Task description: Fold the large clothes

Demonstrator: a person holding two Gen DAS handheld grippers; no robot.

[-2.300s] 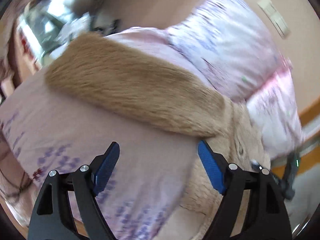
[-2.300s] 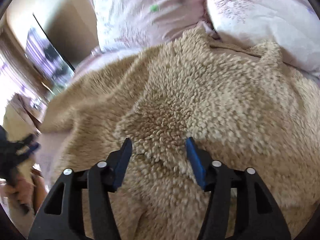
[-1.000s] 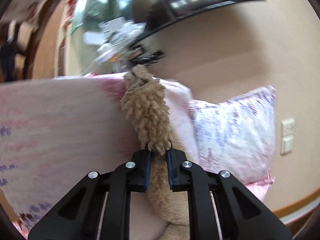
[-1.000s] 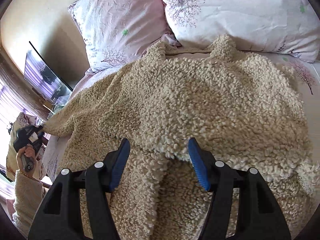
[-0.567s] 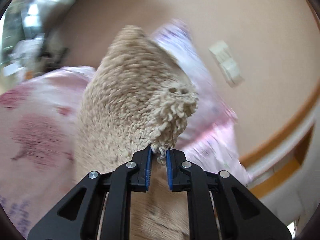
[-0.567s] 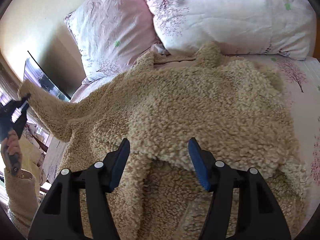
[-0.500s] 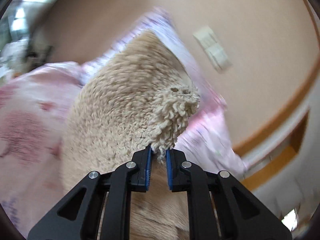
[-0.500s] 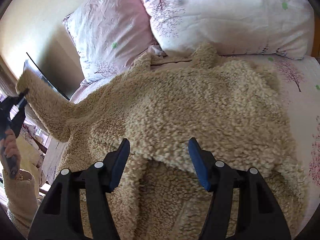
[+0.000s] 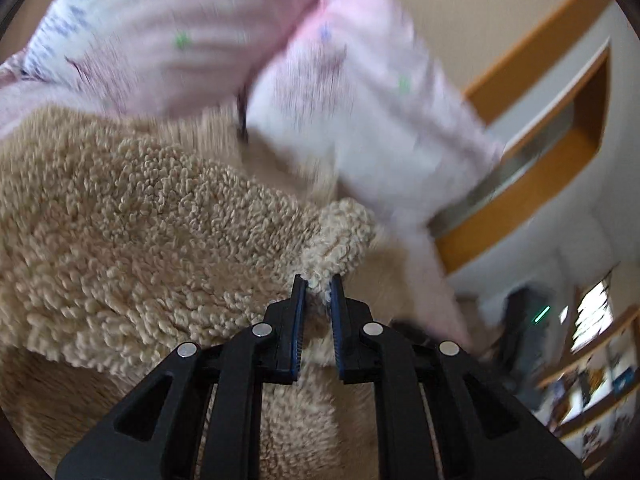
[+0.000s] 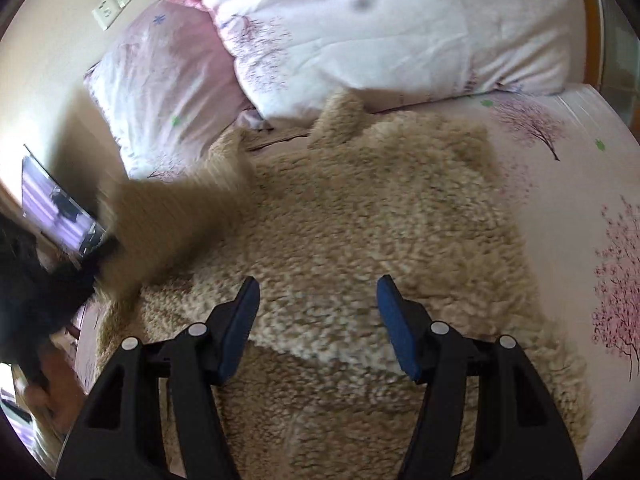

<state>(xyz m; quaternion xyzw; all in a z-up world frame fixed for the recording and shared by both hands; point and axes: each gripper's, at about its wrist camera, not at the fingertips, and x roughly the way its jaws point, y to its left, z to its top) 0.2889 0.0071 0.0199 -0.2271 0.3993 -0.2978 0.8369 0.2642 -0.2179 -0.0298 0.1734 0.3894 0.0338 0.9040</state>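
Left wrist: left hand-held gripper clamps sleeve cuff | right wrist only: right hand-held gripper open, empty

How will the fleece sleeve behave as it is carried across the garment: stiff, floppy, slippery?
Probably floppy: the sleeve drapes from the left gripper. Likely not slippery: its curly pile bunches between the pads. Seemingly bulky yet light.

Both wrist views close over fleece

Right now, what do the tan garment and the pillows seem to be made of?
Tan garment: probably sherpa-style fleece, matte, given its curly, nubby pile. Pillows: apparently thin woven fabric, perhaps cotton, smooth and matte, with fine creases and printed blossoms.
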